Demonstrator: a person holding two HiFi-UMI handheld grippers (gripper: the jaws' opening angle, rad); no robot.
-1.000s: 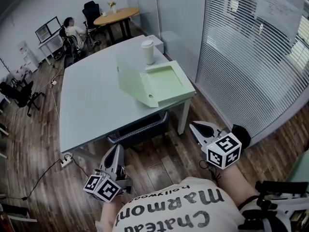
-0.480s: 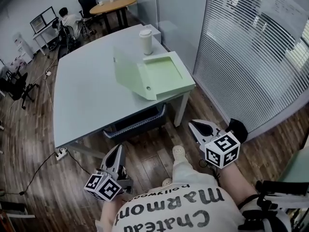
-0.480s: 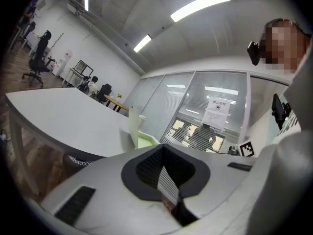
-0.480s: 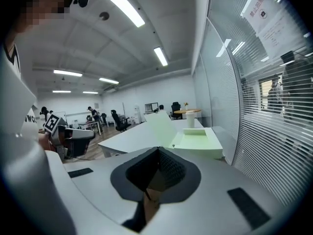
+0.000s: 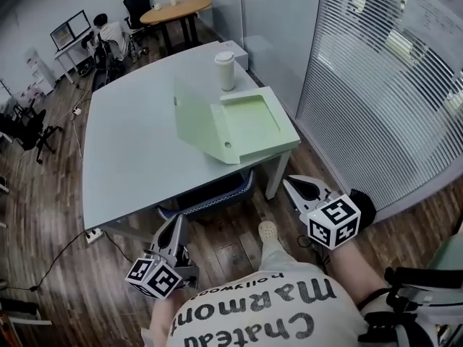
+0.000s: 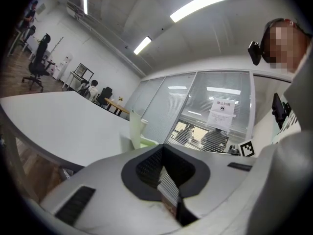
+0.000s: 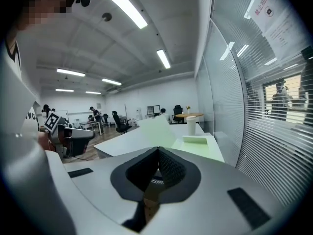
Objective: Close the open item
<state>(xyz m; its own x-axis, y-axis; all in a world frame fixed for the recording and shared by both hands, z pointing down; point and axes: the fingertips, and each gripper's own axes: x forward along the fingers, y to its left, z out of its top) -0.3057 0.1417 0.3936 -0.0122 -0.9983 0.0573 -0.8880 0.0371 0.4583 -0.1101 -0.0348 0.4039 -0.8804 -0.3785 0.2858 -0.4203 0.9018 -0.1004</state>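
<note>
Your pale table (image 5: pixel 137 157) fills the middle, with the blind-covered glass wall (image 5: pixel 376 85) on its right. The open green box (image 5: pixel 249 125) sits at its near right corner, lid (image 5: pixel 195 118) raised. A lidded paper cup (image 5: pixel 226 71) stands just behind the box. Your left gripper (image 5: pixel 177 221) and right gripper (image 5: pixel 291 187) hang well short of the table, jaws pressed together on nothing.

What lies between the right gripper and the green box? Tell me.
In the head view, only the table leg and wooden floor lie between the right gripper and the box.
</note>
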